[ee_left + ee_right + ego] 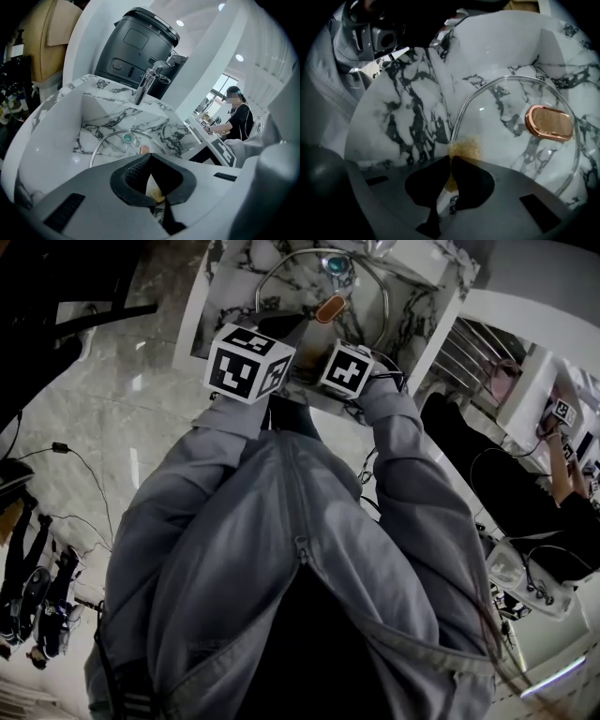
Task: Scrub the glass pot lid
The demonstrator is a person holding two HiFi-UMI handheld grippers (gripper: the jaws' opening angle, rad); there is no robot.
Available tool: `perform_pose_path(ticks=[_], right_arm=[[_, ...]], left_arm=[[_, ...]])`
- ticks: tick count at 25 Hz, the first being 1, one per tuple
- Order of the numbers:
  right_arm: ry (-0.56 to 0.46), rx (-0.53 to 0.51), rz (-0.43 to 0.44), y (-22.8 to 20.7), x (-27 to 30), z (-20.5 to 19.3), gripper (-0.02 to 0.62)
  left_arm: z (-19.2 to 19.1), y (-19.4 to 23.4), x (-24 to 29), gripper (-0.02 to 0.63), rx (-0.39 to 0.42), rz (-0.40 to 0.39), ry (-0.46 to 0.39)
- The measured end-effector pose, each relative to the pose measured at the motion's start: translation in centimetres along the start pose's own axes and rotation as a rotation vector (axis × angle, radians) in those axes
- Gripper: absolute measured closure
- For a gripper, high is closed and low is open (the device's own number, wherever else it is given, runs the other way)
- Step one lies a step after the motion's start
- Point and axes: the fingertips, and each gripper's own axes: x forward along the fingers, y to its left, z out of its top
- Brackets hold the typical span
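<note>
The glass pot lid (511,108) lies in the marble sink (417,108), its copper-coloured handle (549,123) facing up. My right gripper (451,159) is shut on a yellow-brown scrub sponge (464,147), which rests on the lid's near rim. My left gripper (149,157) is shut with its pad tips together, just short of the lid (112,143). Only a pale sliver with a yellow speck shows in the slot behind the tips. In the head view both marker cubes (248,362) (347,367) sit side by side at the sink's near edge, below the lid handle (330,307).
A teal drain plug (127,137) sits under the lid, and a chrome faucet (146,86) rises at the sink's far side. A black appliance (136,47) stands behind it. A person (236,117) works at a counter to the right. Cables lie on the floor (66,451).
</note>
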Motion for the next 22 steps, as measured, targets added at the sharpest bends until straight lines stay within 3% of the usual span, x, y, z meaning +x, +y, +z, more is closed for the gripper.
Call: perform_pose_path(ticks=[6,10,16,22], right_arm=[[-0.064,0.078,-0.087,-1.2,-4.0,-0.3,0.552],[-0.096,0.092,-0.237,-4.6,-8.2,-0.8,0.552],[-0.145,0.196,-0.368,-9.5,-12.9,-2.6,0.552],[-0.121,0.194,-0.452,-14.4,-15.0,-2.5,0.552]], left_arm=[[0.7,-0.5,0.8,0.592,0.013,-0.017,0.009],[1.4,-0.9,1.8,0.592,0.028,-0.034,0.019],[2.8,-1.4,3.4,0.592,0.046,-0.051,0.033],[4.3,-0.6,4.9,0.592,0.035,-0.052,0.042]])
